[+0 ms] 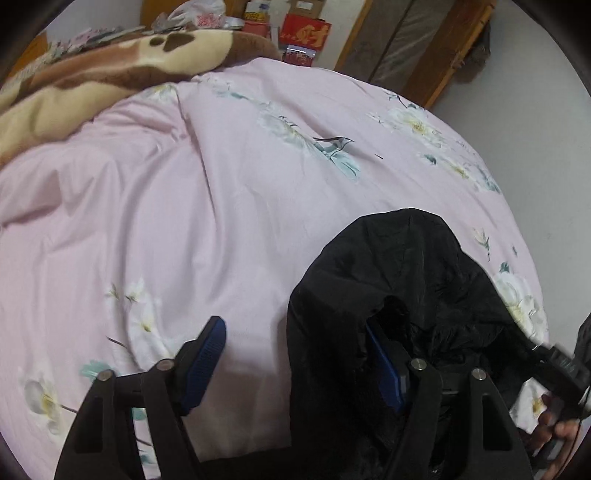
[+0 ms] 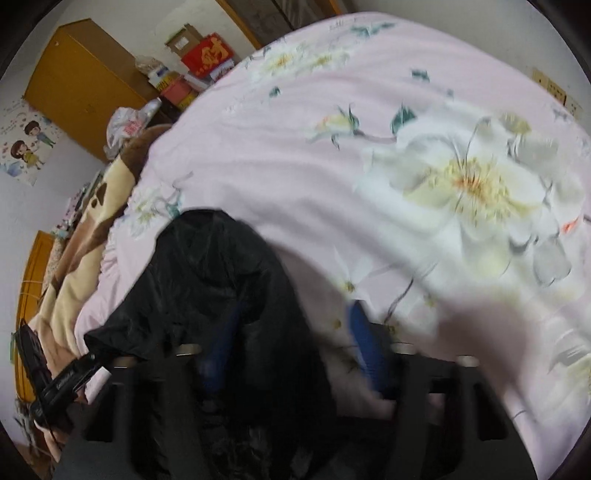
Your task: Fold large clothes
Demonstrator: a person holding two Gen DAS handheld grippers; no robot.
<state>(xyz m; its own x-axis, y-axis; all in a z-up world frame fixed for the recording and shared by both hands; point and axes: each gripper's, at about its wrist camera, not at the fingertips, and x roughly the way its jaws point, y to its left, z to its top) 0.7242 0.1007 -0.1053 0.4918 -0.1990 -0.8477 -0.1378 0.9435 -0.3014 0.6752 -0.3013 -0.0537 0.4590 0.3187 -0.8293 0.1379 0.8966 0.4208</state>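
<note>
Black fabric fills the lower right of the left wrist view: a dark padded garment [image 1: 413, 288] lies bunched on a pink floral bedspread [image 1: 221, 206]. The left gripper [image 1: 295, 365] stands with its fingers spread wide; its blue-padded left finger [image 1: 207, 354] hangs over bare bedspread, while the other blue pad is draped by the garment's edge, with nothing squeezed between the two. At the right edge a hand [image 1: 554, 432] holds the other black tool. A brown and cream blanket [image 1: 92, 77] lies heaped at the far side of the bed. Beyond it sit stacked boxes, among them a red carton [image 1: 306, 35] with a gold character, its contents hidden, and a crumpled plastic bag [image 1: 199, 11] whose filling I cannot make out.

Right wrist view, rather blurred: the right gripper [image 2: 291, 343] also has its fingers apart. The garment [image 2: 218, 284] hangs over the left blue finger [image 2: 221, 354], and the right blue finger [image 2: 365, 347] is over the bedspread [image 2: 295, 147] near a large white flower print. No pinch on the cloth shows. The other tool [image 2: 62, 384] appears at the lower left. A yellow wooden cabinet [image 2: 81, 81], doors closed, stands behind the red carton [image 2: 208, 55] and a plastic bag [image 2: 129, 123].
</note>
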